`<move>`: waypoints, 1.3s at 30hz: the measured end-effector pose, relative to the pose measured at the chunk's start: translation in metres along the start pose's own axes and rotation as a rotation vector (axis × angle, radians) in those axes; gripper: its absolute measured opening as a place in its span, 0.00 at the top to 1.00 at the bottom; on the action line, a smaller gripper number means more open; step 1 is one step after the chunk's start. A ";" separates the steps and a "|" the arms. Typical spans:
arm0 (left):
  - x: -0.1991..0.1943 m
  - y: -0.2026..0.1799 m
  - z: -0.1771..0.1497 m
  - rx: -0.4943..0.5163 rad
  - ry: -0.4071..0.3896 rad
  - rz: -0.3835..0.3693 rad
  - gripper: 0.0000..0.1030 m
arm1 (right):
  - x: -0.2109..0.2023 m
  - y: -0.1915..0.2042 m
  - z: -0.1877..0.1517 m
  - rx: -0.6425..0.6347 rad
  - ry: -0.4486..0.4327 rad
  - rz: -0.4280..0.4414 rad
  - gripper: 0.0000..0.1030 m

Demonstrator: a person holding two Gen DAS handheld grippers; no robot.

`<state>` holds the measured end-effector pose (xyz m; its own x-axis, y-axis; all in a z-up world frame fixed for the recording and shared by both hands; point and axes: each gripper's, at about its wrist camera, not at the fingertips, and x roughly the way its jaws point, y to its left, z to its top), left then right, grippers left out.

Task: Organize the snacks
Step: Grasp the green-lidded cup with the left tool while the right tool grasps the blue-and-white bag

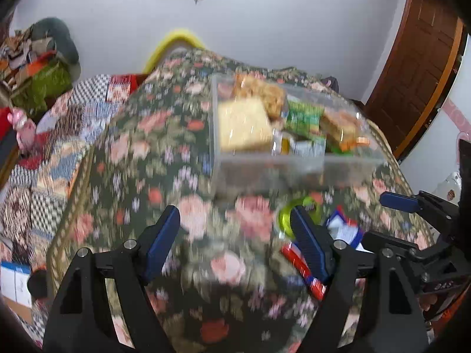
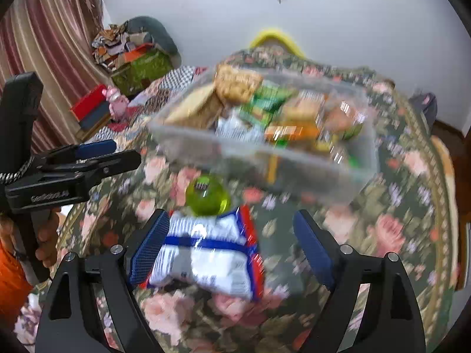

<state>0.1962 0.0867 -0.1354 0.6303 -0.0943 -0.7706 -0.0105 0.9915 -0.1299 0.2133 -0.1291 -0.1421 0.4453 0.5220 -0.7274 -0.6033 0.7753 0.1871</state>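
A clear plastic box packed with several snack packets stands on the floral-cloth table; the right wrist view shows the same box. In front of it lie a round green jelly cup and a white packet with blue and red edges. My right gripper is open over the packet, which lies flat between its jaws, close to the left pad and well clear of the right one. My left gripper is open over bare cloth with nothing between its fingers. Its right finger partly hides the green cup, and the packet is just beyond.
The floral tablecloth covers the whole table. A patchwork quilt lies to the left with cluttered boxes behind it. A yellow chair back rises past the far edge. A wooden door stands at the right. A hand holds the left gripper.
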 end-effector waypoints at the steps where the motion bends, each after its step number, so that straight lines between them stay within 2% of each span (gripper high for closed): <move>1: 0.001 0.001 -0.007 0.000 0.012 0.005 0.25 | 0.007 0.002 -0.003 0.002 0.025 0.011 0.14; 5: 0.006 0.005 -0.023 -0.007 0.042 0.014 0.25 | 0.029 0.014 -0.013 -0.023 0.089 0.011 0.10; 9: 0.009 0.007 -0.031 -0.013 0.055 0.008 0.25 | 0.042 0.017 -0.018 -0.021 0.109 -0.011 0.09; 16: 0.017 -0.005 -0.031 0.001 0.065 -0.017 0.25 | 0.026 0.004 -0.026 -0.025 0.050 -0.041 0.20; 25: 0.048 -0.042 -0.023 0.045 0.098 -0.067 0.25 | -0.011 -0.033 -0.039 0.038 -0.009 -0.115 0.21; 31: 0.079 -0.067 -0.011 0.087 0.114 -0.054 0.25 | -0.026 -0.049 -0.042 0.075 -0.035 -0.144 0.21; 34: 0.088 -0.073 -0.007 0.090 0.091 -0.046 0.25 | -0.029 -0.055 -0.043 0.086 -0.041 -0.146 0.21; 35: 0.089 -0.073 -0.007 0.092 0.082 -0.042 0.26 | -0.028 -0.056 -0.042 0.089 -0.041 -0.146 0.21; 36: 0.090 -0.074 -0.006 0.094 0.072 -0.039 0.33 | -0.028 -0.057 -0.041 0.090 -0.042 -0.146 0.21; 37: 0.092 -0.075 -0.006 0.099 0.071 -0.039 0.44 | -0.028 -0.058 -0.041 0.091 -0.044 -0.145 0.21; 39: 0.092 -0.075 -0.005 0.106 0.067 -0.052 0.52 | -0.029 -0.059 -0.041 0.092 -0.049 -0.143 0.21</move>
<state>0.2509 0.0029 -0.1995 0.5742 -0.1481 -0.8052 0.1053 0.9887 -0.1067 0.2089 -0.2043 -0.1593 0.5553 0.4189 -0.7185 -0.4690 0.8711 0.1455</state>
